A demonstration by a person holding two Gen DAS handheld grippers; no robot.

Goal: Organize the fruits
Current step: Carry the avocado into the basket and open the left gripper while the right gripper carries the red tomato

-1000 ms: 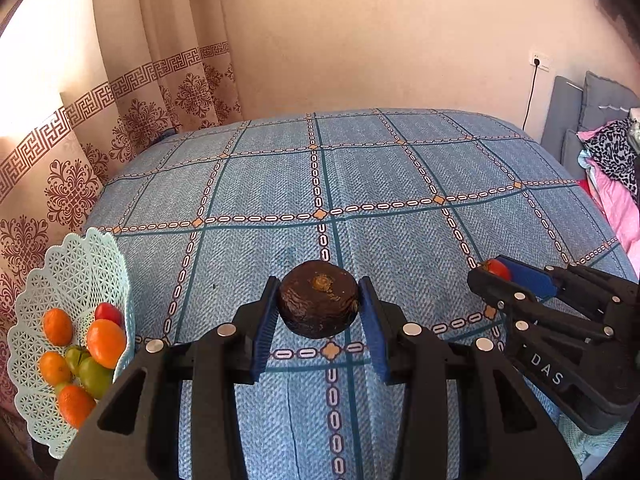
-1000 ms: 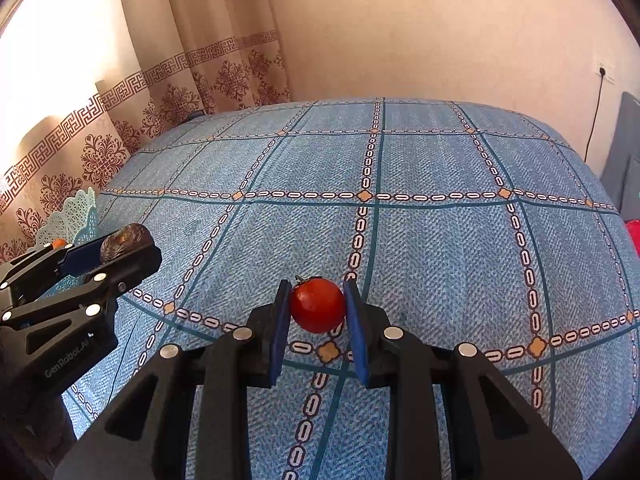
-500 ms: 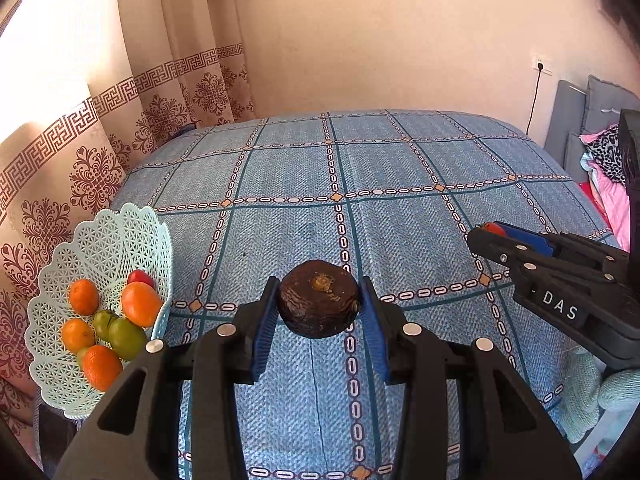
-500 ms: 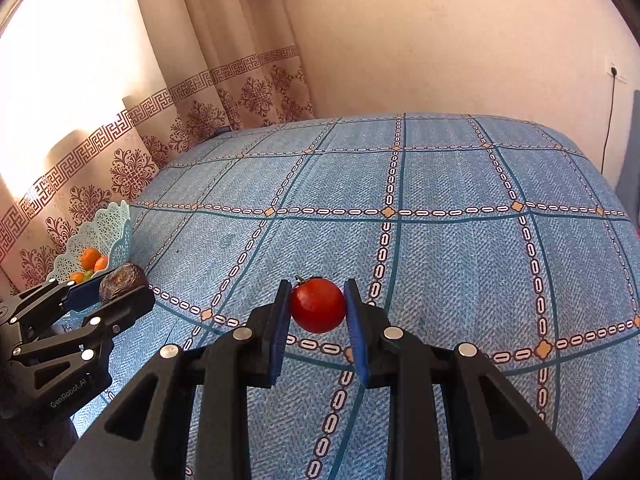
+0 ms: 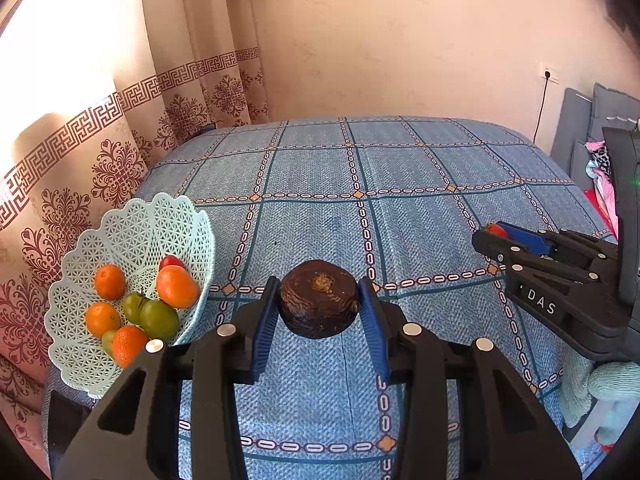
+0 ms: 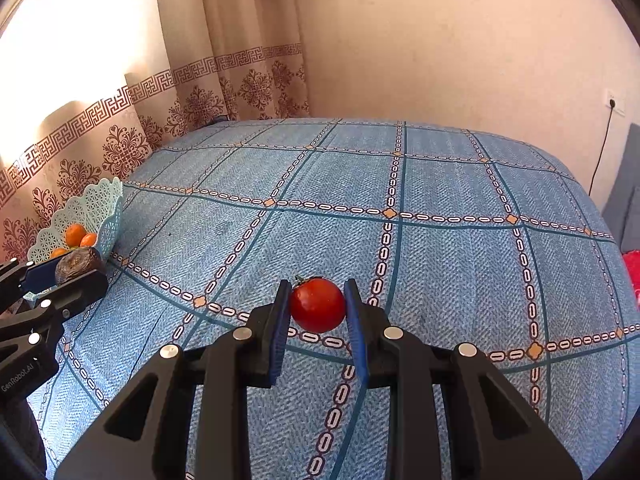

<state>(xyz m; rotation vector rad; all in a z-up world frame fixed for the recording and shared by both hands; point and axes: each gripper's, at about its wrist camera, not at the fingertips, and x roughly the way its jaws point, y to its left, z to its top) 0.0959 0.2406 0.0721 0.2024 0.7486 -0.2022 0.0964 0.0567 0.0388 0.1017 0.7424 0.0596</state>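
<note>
1. I am holding a dark brown, wrinkled round fruit (image 5: pixel 318 299) in my left gripper (image 5: pixel 319 312); its blue pads are pressing on both sides of the fruit at the lower centre of the left wrist view. What kind of fruit it is I cannot tell.

2. I am holding a red tomato (image 6: pixel 317 304) in my right gripper (image 6: pixel 318 314), jaws narrowed onto it, with its small green stem pointing to the upper left. In the left wrist view that gripper is showing at the right edge of the frame, only a sliver of red visible at its tip.

3. Both fruits are hanging above the bed (image 5: pixel 420 208), which is covered in a blue checked bedspread; neither is touching the cloth.

4. The pale green lattice basket (image 5: pixel 132 224) is sitting at the lower left of the left wrist view, at the bed's edge by the patterned curtain (image 5: pixel 120 128). It is carrying several oranges (image 5: pixel 177 286), some green fruits (image 5: pixel 159 319) and a small red fruit (image 5: pixel 171 261) at the back.

5. As I judge it, I am in the carrying step: both fruits are picked up and not yet placed.

6. The brown fruit is the nearer one to the basket, so the next move calls for swinging the left gripper leftward over the rim, lowering it onto a free spot and only then spreading the jaws.

7. The tomato is well apart from the basket, so it should follow afterwards, keeping the two grippers from crowding each other.
</note>
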